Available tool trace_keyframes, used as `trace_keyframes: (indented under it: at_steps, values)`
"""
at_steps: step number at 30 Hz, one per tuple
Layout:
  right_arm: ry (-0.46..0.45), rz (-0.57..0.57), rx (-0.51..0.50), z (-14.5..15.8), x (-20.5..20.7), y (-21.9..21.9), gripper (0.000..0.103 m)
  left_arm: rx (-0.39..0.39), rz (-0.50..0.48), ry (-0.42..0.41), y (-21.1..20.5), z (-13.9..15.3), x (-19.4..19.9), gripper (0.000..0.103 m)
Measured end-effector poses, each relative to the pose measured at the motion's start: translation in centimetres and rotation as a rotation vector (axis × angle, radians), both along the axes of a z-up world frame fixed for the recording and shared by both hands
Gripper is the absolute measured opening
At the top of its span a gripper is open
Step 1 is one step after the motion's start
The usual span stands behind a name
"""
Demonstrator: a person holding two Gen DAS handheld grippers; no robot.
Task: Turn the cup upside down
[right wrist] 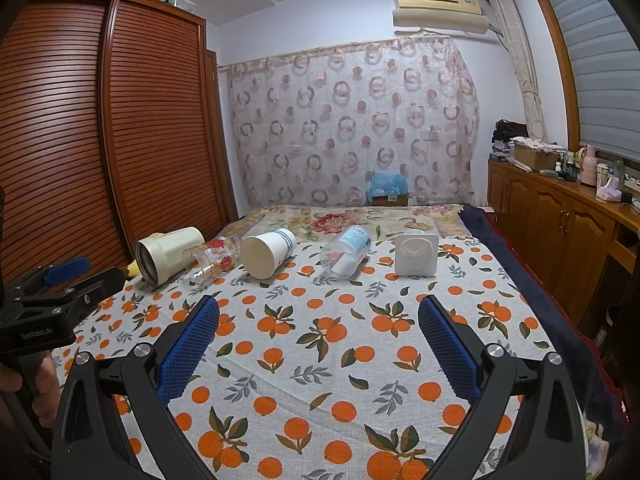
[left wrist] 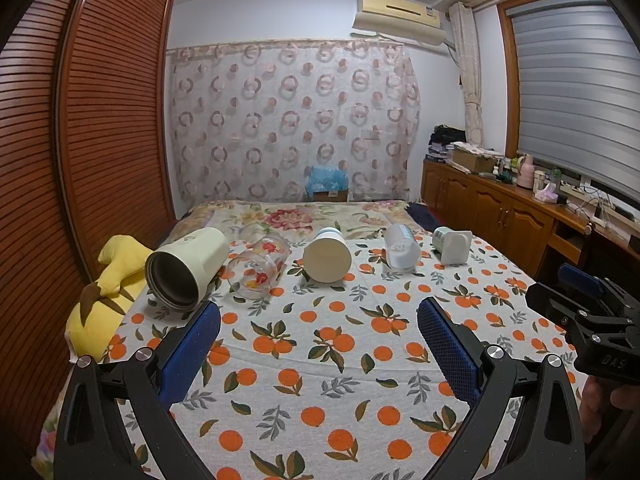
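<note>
Hovering low over the orange-printed white bedspread, the left gripper has its blue-padded jaws spread wide with nothing between them. The right gripper hangs beside it in the same way, jaws wide and holding nothing.

Further out on the spread, five cups lie on their sides in a row running left to right, none of them near either gripper. At the left end is a cream metal tumbler with a dark inside, its mouth turned toward the cameras. Just beside it lies a clear glass cup with red flower prints, then a white paper cup with a blue band, a clear plastic cup with a blue label, and a white square-based cup.

Beyond the row, a floral blanket covers the far part of the bed.
</note>
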State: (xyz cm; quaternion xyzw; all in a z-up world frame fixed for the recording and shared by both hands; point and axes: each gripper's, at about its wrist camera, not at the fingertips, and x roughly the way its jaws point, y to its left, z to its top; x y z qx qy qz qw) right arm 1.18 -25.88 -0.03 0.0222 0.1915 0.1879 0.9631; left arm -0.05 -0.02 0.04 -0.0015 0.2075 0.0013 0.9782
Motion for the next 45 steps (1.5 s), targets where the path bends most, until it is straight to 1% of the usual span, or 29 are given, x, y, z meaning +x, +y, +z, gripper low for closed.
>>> trace_keyframes:
  at_steps: [20, 21, 45]
  values:
    - [0.002, 0.0, 0.003, 0.03, 0.01, -0.11, 0.1, 0.002, 0.0, -0.006, -0.1, 0.02, 0.03, 0.095]
    - [0.002, 0.0, 0.003, 0.03, 0.0, -0.11, 0.1, 0.001, 0.0, -0.006, -0.43, 0.66, 0.43, 0.095]
    - [0.001, 0.0, 0.004, 0.04, 0.0, -0.23, 0.1, 0.002, 0.0, -0.01, -0.44, 0.66, 0.34, 0.095]
